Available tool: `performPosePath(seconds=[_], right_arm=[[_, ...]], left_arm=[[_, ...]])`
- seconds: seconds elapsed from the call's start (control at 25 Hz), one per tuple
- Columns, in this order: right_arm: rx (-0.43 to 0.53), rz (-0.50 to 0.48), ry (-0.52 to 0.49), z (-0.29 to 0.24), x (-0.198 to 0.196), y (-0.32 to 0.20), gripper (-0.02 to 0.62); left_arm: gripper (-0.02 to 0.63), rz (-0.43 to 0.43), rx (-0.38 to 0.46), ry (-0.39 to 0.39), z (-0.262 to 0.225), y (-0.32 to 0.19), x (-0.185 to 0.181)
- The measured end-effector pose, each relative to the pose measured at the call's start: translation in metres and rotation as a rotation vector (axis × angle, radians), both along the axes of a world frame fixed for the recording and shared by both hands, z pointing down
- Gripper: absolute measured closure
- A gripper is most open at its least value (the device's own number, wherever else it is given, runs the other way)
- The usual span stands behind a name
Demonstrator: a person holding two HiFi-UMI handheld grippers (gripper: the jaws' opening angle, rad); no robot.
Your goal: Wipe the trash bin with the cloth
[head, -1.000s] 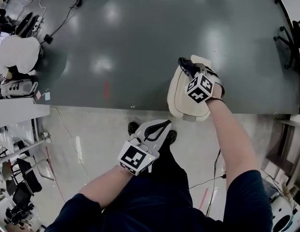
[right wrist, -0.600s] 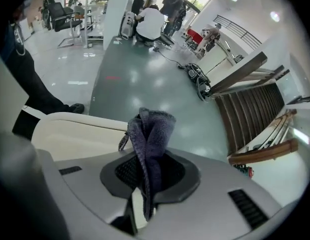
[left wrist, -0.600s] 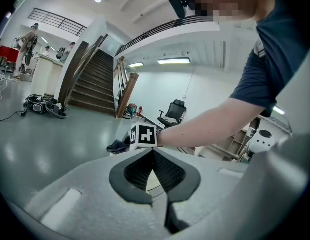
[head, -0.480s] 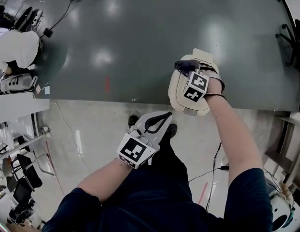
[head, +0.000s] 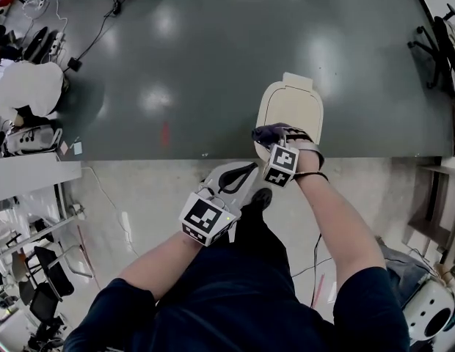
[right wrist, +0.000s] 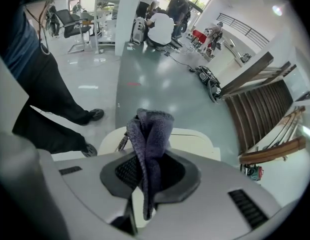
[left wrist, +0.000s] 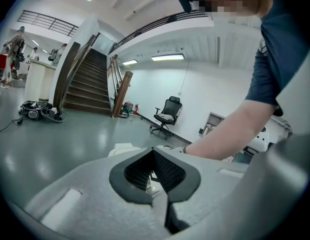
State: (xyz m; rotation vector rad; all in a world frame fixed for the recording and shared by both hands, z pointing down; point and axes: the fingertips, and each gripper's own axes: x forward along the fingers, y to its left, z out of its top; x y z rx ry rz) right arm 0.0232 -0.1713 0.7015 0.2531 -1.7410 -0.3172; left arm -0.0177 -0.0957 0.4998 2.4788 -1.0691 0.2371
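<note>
The cream trash bin (head: 292,105) stands on the dark floor, its flat lid seen from above. My right gripper (head: 266,135) is over the lid's near left edge, shut on a dark purple-grey cloth (head: 261,133). In the right gripper view the folded cloth (right wrist: 150,132) sticks up from between the jaws, with the bin lid (right wrist: 197,139) just beyond. My left gripper (head: 240,177) hovers lower left of the bin, above the person's shoes, shut with nothing in it. The left gripper view shows its tips (left wrist: 154,171) together and part of the bin (left wrist: 123,149) behind them.
The dark floor (head: 198,57) meets a pale floor strip (head: 139,196) at the bin's near side. A person in white (head: 26,86) sits at far left among cables and gear. An office chair (head: 440,42) stands at the right. A staircase (left wrist: 85,79) lies farther off.
My right gripper has drawn the cloth back across the bin lid, from its far end to the near left edge. The left gripper has hardly moved.
</note>
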Motion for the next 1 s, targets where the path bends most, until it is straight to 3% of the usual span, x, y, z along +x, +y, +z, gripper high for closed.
performPosePath(seconds=[0.28, 0.48, 0.72, 1.0], right_arm=[[-0.056, 0.022, -0.007, 0.006, 0.010, 0.068, 0.532], [-0.058, 0.044, -0.022, 0.002, 0.019, 0.075, 0.532], [0.014, 0.043, -0.047, -0.019, 0.030, 0.031, 0.532], [0.101, 0.050, -0.020, -0.027, 0.067, -0.065, 0.532]], left_arm=[[0.603, 0.058, 0.012, 0.005, -0.006, 0.007, 0.018], [0.603, 0.089, 0.004, 0.004, -0.004, 0.007, 0.032], [0.603, 0.103, 0.034, 0.001, -0.005, -0.018, 0.061], [0.603, 0.058, 0.072, 0.008, -0.008, -0.073, 0.083]])
